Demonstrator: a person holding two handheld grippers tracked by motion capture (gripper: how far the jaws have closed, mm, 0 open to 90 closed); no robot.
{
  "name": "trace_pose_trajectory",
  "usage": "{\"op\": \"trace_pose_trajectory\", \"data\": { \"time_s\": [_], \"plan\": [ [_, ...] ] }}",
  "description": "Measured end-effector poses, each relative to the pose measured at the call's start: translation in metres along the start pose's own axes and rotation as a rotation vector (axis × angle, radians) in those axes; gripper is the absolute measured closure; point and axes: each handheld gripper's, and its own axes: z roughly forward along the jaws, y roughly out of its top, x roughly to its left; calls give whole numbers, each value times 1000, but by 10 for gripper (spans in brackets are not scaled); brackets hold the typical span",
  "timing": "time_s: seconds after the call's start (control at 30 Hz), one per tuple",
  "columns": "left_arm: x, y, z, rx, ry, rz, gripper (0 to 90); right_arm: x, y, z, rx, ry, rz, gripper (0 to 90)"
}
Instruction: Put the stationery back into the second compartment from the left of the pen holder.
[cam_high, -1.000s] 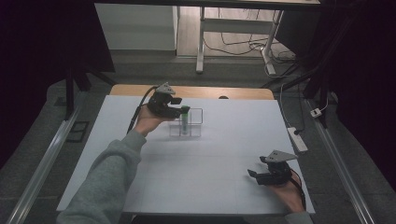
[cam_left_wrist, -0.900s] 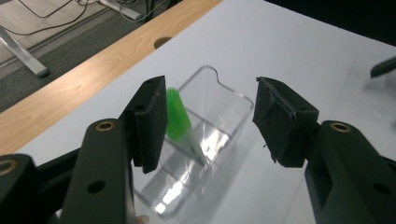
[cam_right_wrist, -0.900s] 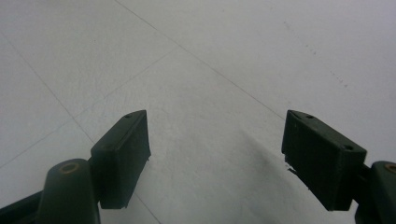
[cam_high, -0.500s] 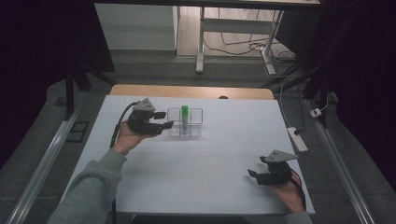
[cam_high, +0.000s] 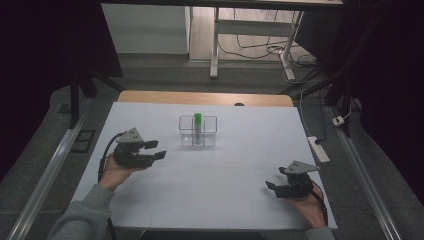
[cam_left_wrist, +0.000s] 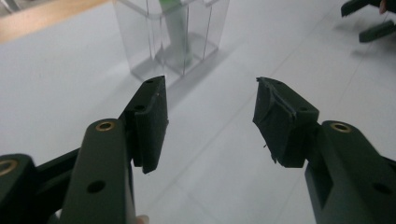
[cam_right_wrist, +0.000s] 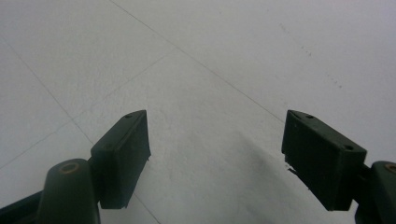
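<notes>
- Right tool (cam_high: 274, 188) rests at the near right of the tabletop (cam_high: 225, 200), jaws spread, nothing between them; in the right gripper view only bare white surface lies past the jaws.
- Left tool (cam_high: 159, 149) sits mid-left, jaws spread and empty, aimed toward the rack (cam_high: 198, 131); near it but apart.
- In the left gripper view the rack (cam_left_wrist: 173, 37) stands just beyond the left jaw, with the tube (cam_left_wrist: 176, 32) inside.
- Tube (cam_high: 198, 127): green cap on top, upright in the clear rack, long axis vertical, cap pointing up, bottom on the rack floor. It seems to be in a middle slot; the exact slot is hard to tell.
- Step, as I judge it: tube seated, both tools free, so the placing looks done.
- Next move, if any: the left tool would need to come in level at the cap end and lift straight up, so the light rack doesn't tip.
</notes>
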Motion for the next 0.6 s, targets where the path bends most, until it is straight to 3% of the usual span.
{"op": "trace_pose_trajectory", "data": {
  "time_s": [0.37,0.6],
  "plan": [
    [-4,-51,-14,32,26,-64,409,-1,0,-1,-1,-7,3,230],
    [-5,-68,-18,50,33,-80,397,-1,0,-1,-9,-10,7,230]
  ]
}}
